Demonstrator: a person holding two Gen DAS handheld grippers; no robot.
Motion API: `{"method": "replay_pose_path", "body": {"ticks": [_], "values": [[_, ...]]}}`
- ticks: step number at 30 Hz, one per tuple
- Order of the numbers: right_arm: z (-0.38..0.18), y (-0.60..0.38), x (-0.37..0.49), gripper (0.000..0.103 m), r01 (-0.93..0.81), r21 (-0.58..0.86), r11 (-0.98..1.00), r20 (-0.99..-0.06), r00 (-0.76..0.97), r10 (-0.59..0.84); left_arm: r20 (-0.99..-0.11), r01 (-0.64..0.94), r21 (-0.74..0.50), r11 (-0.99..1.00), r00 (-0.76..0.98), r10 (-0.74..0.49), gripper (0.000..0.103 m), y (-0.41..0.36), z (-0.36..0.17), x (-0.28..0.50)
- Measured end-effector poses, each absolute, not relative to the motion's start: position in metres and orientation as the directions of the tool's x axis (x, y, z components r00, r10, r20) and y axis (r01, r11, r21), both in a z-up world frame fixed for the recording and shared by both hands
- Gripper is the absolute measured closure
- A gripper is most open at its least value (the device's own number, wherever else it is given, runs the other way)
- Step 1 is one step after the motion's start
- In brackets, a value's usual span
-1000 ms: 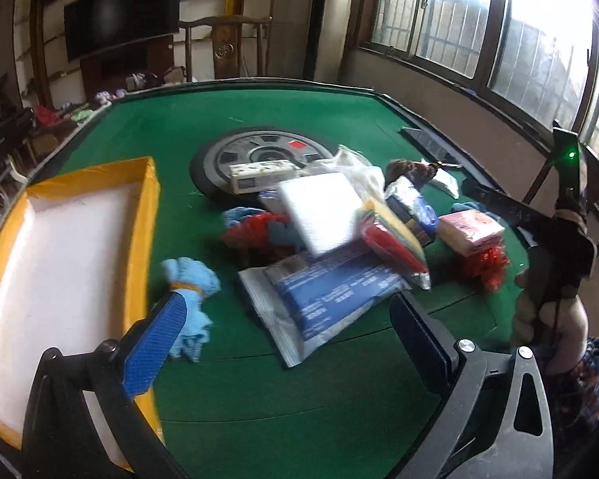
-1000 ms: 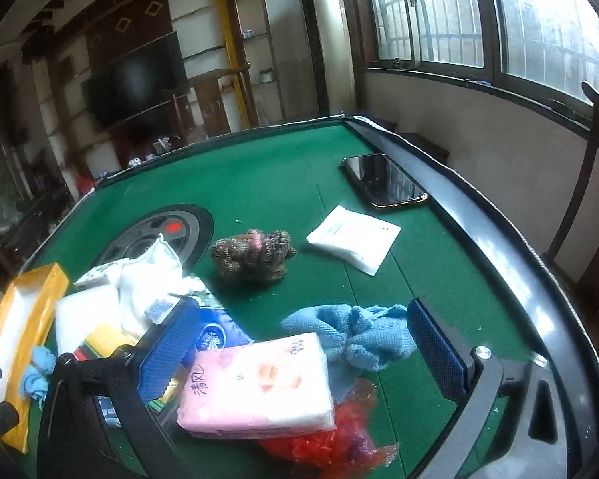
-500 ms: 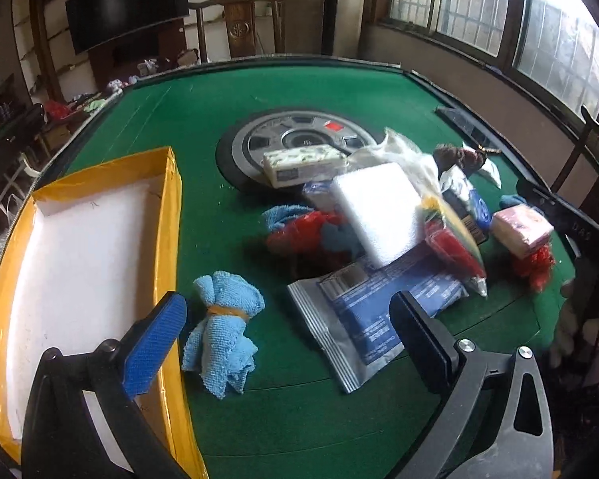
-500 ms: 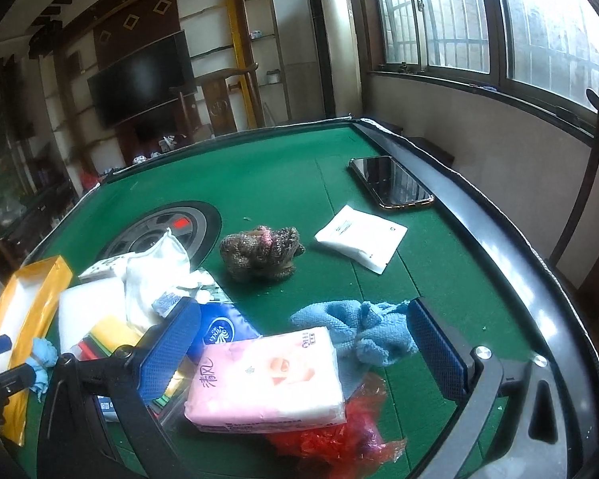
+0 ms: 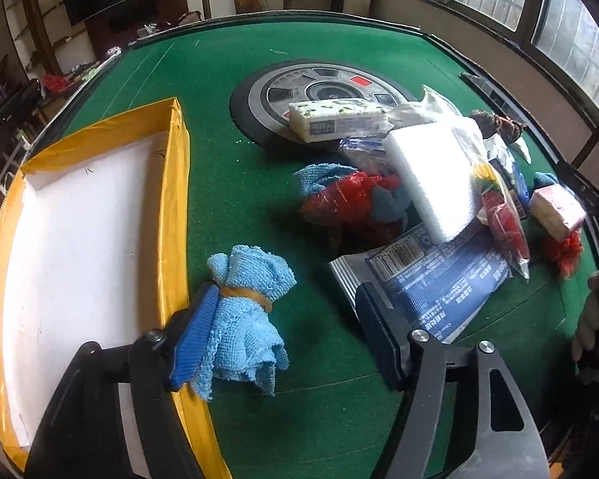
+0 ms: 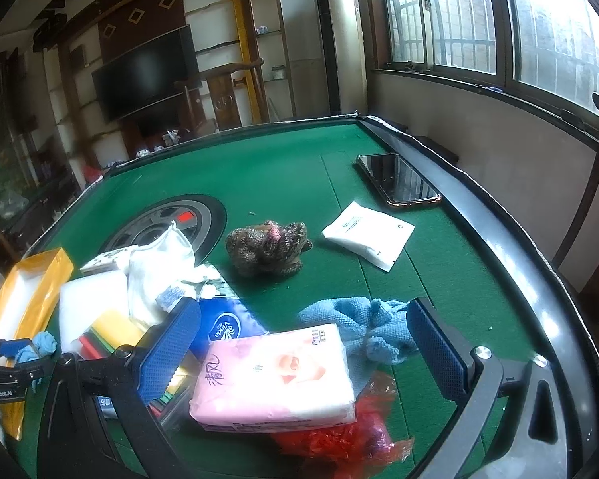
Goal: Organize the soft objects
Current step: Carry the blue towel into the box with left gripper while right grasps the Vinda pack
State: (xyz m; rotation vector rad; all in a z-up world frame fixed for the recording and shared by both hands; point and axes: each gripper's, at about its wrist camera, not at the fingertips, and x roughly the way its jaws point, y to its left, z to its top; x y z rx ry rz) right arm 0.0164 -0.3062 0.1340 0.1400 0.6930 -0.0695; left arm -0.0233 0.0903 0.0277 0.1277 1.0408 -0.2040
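Towel (image 5: 245,311) sits right at our left tool (image 5: 279,339), a blue bundle cinched by a rubber band, its long axis running roughly along the fingers and away from us. The left finger (image 5: 191,335) touches its left flank, while the right finger stands well apart on the far side, so we read this tool as spread wide and gripping nothing yet. Just beside the towel, to the left, rises the yellow wall of the tray (image 5: 175,215), its white floor bare where we see it. We judge the next move as a squeeze, then a short carry left over that wall.

Farther right lies the pile on the green counter (image 5: 235,183), sponge (image 5: 431,175) uppermost. Our right tool (image 6: 303,331) hovers released over the pink tissue pack (image 6: 275,375), far from the towel, so the left is nearer.
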Motion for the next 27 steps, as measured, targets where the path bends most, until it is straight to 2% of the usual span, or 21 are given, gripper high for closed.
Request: {"method": "replay_pose_path", "body": {"ticks": [1,2,3,5,6,9,17,22,27], "values": [[0.134,-0.306,0.016,0.002,0.112,0.105,0.988,-0.641,0.768,-0.019,-0.866,0.229,0.035,0.973,0.493,-0.085,0.033,0.087,0.026,-0.022],[0.134,-0.306,0.017,0.002,0.112,0.105,0.988,-0.641,0.767,-0.019,-0.864,0.233,0.056,0.971,0.499,-0.07,0.038,0.085,0.024,-0.022],[0.134,-0.306,0.017,0.002,0.114,0.105,0.988,-0.642,0.766,-0.02,-0.864,0.238,0.063,0.969,0.499,-0.066,0.057,0.083,0.023,-0.022],[0.133,-0.307,0.017,0.002,0.118,0.104,0.988,-0.642,0.766,-0.024,-0.86,0.207,0.089,0.974,0.51,-0.03,0.075,0.087,0.022,-0.022],[0.133,-0.307,0.017,0.002,0.119,0.102,0.988,-0.642,0.766,-0.026,-0.857,0.192,0.063,0.979,0.513,-0.046,0.076,0.093,0.024,-0.022],[0.133,-0.307,0.017,0.002,0.12,0.097,0.988,-0.642,0.766,-0.03,-0.84,0.155,-0.115,0.981,0.513,-0.179,0.077,0.116,0.035,-0.026],[0.141,-0.31,0.01,0.002,0.101,0.134,0.986,-0.61,0.792,0.002,-0.718,0.144,-0.32,0.936,0.608,-0.339,0.077,0.154,0.07,-0.057],[0.159,-0.302,-0.006,0.001,-0.038,0.267,0.963,-0.598,0.777,0.196,-0.677,0.165,-0.346,0.924,0.638,-0.367,0.077,0.168,0.089,-0.077],[0.173,-0.283,0.004,0.001,-0.139,0.248,0.959,-0.633,0.726,0.27,-0.637,0.18,-0.377,0.908,0.661,-0.396,0.077,0.178,0.093,-0.086]]}}
